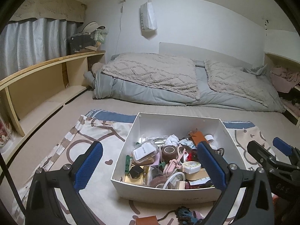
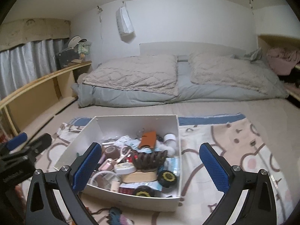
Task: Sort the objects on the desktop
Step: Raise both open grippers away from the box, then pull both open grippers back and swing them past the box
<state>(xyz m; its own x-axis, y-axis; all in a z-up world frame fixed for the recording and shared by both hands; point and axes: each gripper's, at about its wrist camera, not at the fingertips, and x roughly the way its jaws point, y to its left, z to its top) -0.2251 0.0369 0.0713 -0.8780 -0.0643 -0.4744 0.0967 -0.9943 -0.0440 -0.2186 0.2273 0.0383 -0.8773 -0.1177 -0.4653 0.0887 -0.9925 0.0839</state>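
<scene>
Left wrist view: low and close over the patterned cloth, facing the bed, white box right of centre. Right wrist view: same heading, box left of centre. Shared: box, cloth, bed, wooden shelf, hanging paper bag.

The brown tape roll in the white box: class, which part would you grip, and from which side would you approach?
Come from above. The brown tape roll lies near the middle of the white box, its round outer wall exposed, clutter all around. An open hand-held gripper could close across that wall; the box sides likely block a level approach.
</scene>
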